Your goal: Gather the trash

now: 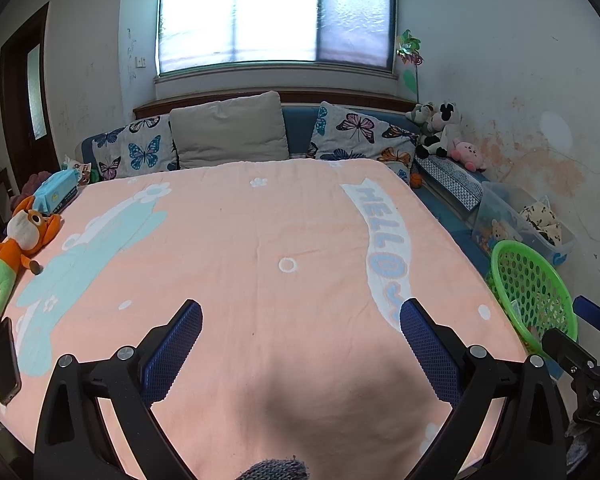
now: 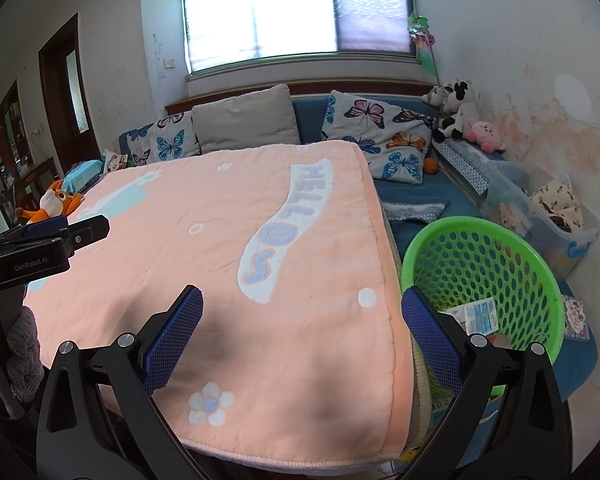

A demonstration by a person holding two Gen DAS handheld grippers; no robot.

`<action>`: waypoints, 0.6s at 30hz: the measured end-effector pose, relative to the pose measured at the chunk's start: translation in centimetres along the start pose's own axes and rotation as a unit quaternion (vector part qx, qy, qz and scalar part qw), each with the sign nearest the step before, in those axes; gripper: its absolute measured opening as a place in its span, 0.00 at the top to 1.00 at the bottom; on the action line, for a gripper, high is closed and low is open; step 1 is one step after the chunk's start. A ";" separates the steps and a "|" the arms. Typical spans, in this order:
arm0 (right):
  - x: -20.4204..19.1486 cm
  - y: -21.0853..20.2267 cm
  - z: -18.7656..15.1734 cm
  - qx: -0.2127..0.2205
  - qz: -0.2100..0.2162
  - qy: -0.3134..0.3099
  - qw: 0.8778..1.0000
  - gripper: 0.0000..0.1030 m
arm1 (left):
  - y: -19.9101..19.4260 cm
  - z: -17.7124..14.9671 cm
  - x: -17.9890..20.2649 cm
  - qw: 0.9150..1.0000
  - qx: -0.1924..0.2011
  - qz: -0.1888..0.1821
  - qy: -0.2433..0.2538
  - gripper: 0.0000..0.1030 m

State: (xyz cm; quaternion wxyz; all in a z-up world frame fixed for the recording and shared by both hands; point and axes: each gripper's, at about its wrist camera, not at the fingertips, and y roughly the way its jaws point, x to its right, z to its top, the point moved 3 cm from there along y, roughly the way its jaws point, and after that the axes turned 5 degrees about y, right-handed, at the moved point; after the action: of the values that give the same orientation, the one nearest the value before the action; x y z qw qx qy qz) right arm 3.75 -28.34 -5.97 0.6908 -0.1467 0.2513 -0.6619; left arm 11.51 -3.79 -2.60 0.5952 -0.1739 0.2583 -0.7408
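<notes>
While both claws (image 1: 300, 330) (image 2: 302, 316) hang released over the peach blanket (image 2: 220, 280), green perforated basket (image 2: 500, 248) holds printed wrappers (image 2: 478, 314).

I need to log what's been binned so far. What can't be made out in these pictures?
- Green basket contents: right wrist view shows wrappers, print too small; right gripper finger hides the rest.
- Same basket, left wrist view: only its wall shows.
- Floor beside the bed: hidden by the pink blanket.

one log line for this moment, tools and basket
left tool: open, empty, over pink blanket | right tool: open, empty, at blanket edge | green basket: beside bed, wrappers inside
</notes>
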 end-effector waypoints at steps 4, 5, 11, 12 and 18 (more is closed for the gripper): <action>0.0 0.1 0.0 -0.001 0.000 -0.001 1.000 0.04 | 0.1 -0.1 0.0 1.000 0.000 0.000 -0.001 0.07; -0.1 0.1 0.0 -0.001 0.000 -0.001 1.000 0.04 | 0.1 -0.1 -0.1 1.000 -0.001 -0.001 -0.002 0.07; 0.0 0.3 0.0 0.000 0.000 0.000 1.000 0.04 | 0.1 -0.3 0.1 1.000 -0.001 -0.001 -0.001 0.07; 0.0 0.2 0.0 -0.001 0.001 -0.001 1.000 0.04 | 0.1 -0.3 0.1 1.000 -0.001 -0.001 -0.001 0.07; 0.0 0.2 0.0 0.000 0.001 0.000 1.000 0.04 | 0.1 -0.3 0.2 1.000 -0.001 -0.002 0.000 0.07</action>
State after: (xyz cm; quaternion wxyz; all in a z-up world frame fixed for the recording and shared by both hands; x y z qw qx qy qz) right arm 3.94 -28.36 -6.10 0.6913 -0.1470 0.2515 -0.6612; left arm 11.42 -3.94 -2.92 0.5938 -0.1752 0.2590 -0.7414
